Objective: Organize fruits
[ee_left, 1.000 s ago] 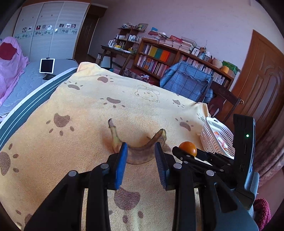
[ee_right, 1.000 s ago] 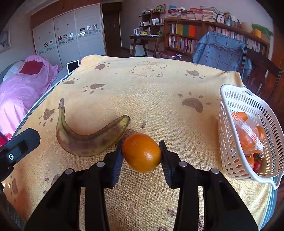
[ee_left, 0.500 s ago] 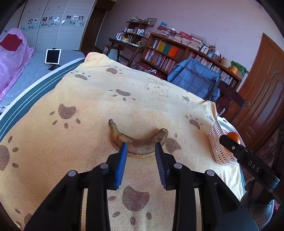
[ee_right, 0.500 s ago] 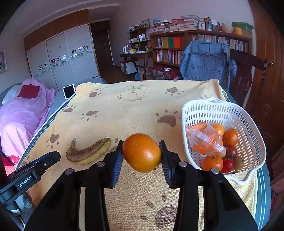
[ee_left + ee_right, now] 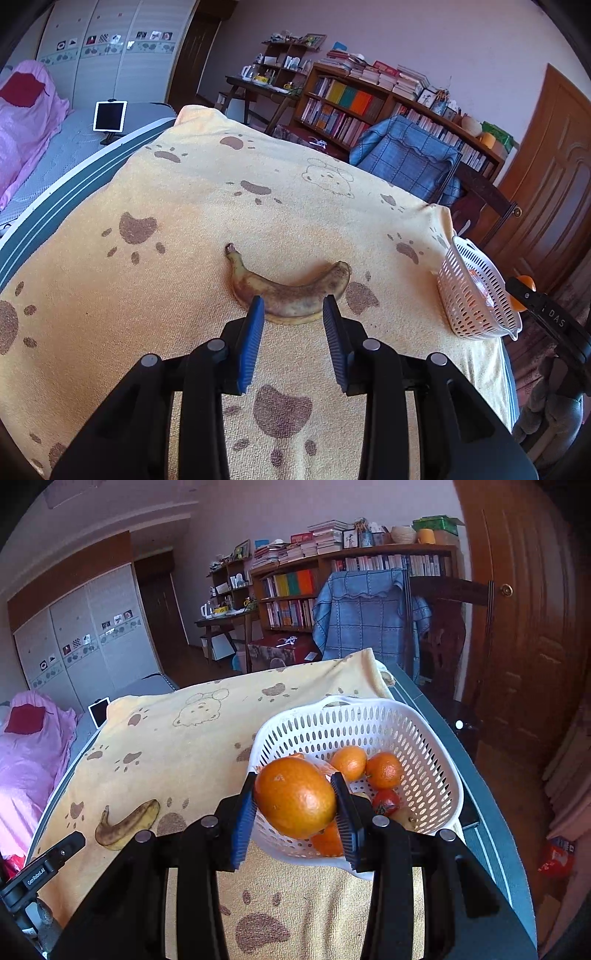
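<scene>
My right gripper (image 5: 295,805) is clamped on the orange (image 5: 294,797), pads tight against both sides, and over the last second I have carried it from low above the worktop near the banana up and across to the white basket (image 5: 436,738), so the orange now hangs over the basket's near rim. Inside lie several small oranges (image 5: 384,770) and a tomato (image 5: 385,802). I judge the carry is nearly done; a little further forward and I can let go. My left gripper (image 5: 291,314) has lifted back a little, jaws parted and holding nothing, with the banana (image 5: 291,293) lying on the yellow paw-print cloth (image 5: 184,206) just beyond its tips. That fruit is still to be collected.
</scene>
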### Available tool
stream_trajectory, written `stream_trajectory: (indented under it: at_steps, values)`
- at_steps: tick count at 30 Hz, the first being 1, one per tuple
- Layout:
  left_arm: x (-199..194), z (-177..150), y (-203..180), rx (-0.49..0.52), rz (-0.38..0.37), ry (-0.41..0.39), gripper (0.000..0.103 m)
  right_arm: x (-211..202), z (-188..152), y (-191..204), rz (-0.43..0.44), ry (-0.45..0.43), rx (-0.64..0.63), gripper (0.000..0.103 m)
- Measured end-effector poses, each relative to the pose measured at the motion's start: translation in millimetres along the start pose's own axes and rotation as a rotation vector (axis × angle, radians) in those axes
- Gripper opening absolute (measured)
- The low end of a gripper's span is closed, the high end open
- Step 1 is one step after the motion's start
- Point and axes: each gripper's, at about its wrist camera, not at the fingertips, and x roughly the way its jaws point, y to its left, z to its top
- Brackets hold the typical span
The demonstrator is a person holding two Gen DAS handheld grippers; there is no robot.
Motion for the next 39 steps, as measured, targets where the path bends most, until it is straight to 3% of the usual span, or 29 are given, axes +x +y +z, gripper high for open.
stream_trajectory:
  at_steps: [15, 18, 29, 35, 39]
  values:
    - [2.8, -0.5, 1.6, 0.002, 0.012, 0.005, 0.034, -15.6, -13.4, -12.7, -0.061, -0.063, 0.039, 0.043]
    - [4.1, -0.2, 3.9, 0.0, 0.018, 0.003, 0.048, -24.3, -21.9, -7.3, -0.064, -0.083, 0.032, 0.043]
    - [16.1, 20.4, 41.4, -0.138, 0.063, 0.072, 0.052, -29.9, -54.1, 29.6, -0.056, -0.123, -0.108, 0.05]
    - [34.0, 31.9, 33.6, -0.103, 0.095, 0.128, 0.059, -29.2, -63.7, 42.1, -0.029, -0.127, -0.162, 0.05]
    - [45.0, 41.3, 18.3, -0.022, 0.131, 0.136, 0.064, -28.9, -66.0, 42.6, -0.012, -0.124, -0.163, 0.05]
